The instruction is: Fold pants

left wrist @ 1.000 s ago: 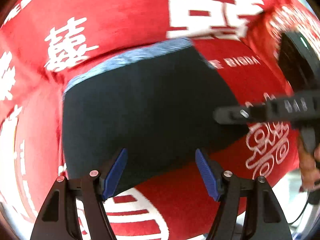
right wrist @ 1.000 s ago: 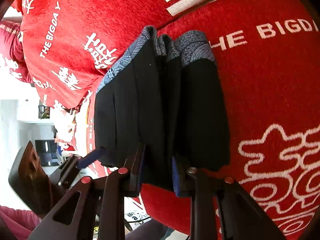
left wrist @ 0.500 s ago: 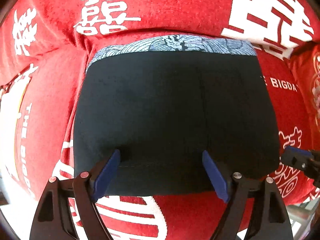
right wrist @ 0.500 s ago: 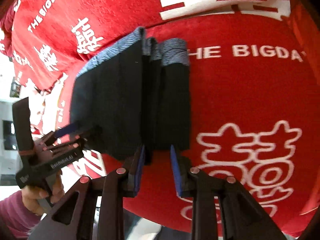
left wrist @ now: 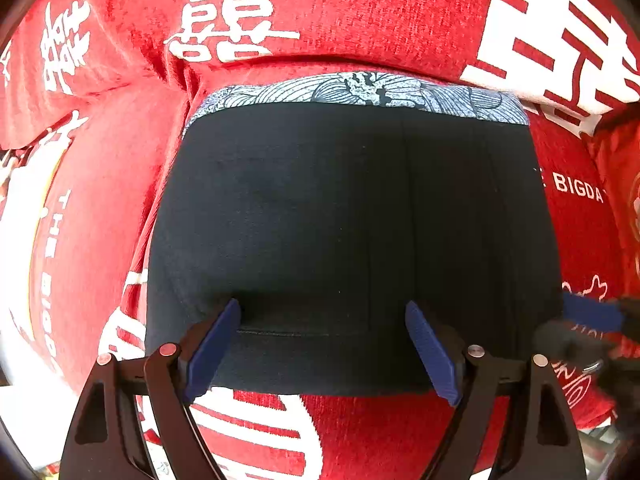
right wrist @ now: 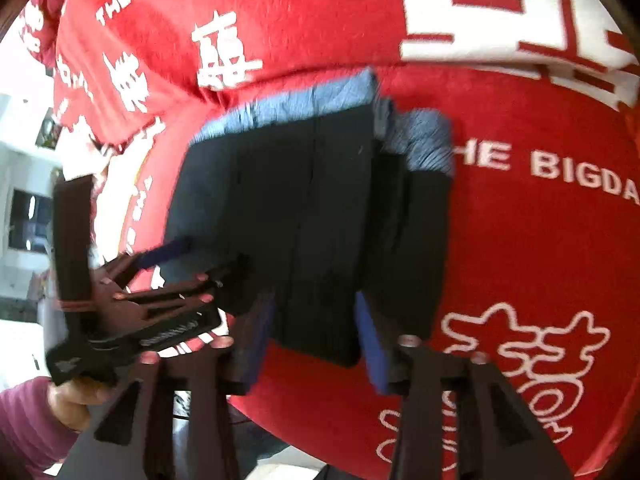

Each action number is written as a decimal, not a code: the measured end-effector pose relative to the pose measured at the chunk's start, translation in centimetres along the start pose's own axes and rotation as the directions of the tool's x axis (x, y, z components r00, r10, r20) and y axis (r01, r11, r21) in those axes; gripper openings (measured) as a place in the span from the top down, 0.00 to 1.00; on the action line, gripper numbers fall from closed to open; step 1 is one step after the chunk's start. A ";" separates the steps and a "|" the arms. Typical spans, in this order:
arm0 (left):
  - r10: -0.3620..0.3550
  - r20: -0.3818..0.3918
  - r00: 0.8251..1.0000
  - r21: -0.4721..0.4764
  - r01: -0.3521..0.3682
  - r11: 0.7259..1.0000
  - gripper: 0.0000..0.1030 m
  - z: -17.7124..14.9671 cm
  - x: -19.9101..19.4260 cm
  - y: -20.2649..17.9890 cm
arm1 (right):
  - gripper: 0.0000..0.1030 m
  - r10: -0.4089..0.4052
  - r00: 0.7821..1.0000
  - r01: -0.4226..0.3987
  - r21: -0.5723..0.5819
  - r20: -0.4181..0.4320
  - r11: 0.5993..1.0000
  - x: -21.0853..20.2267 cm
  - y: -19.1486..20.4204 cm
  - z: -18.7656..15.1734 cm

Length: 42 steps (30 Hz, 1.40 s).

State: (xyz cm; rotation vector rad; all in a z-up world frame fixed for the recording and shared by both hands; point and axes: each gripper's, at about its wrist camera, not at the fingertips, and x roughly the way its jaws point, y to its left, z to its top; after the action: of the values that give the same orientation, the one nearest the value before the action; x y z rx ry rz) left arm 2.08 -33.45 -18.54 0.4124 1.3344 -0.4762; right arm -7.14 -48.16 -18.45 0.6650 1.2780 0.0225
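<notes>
A pair of black fabric pants [left wrist: 352, 216] with a blue patterned waistband lies folded into a compact rectangle on a red plush cover [left wrist: 360, 12] printed with white characters, apparently so the fold can settle flat. The left tool [left wrist: 324, 344] rests over the near hem, released, its jaws having just opened. The right tool [right wrist: 316, 336], blurred, has just been opening astride the pants' near corner, seemingly letting go; no containers appear.

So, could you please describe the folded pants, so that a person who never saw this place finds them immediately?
A red cloth with white characters covers everything. On it lie the folded pants, a compact dark rectangle. Only they are dark, with a blue-grey patterned waistband along the far edge.
</notes>
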 end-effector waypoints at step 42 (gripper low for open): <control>-0.003 0.031 1.000 -0.152 0.008 0.988 0.09 1.9 -0.9 9.1 | 0.36 0.101 0.994 -0.109 0.245 0.046 0.963 -1.5 -7.3 -1.5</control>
State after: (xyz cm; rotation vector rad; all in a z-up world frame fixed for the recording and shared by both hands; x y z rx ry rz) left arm 8.46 -26.79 -17.15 0.2739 1.3322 -0.3805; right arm -11.40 -53.98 -20.74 0.9442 1.2227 -0.0619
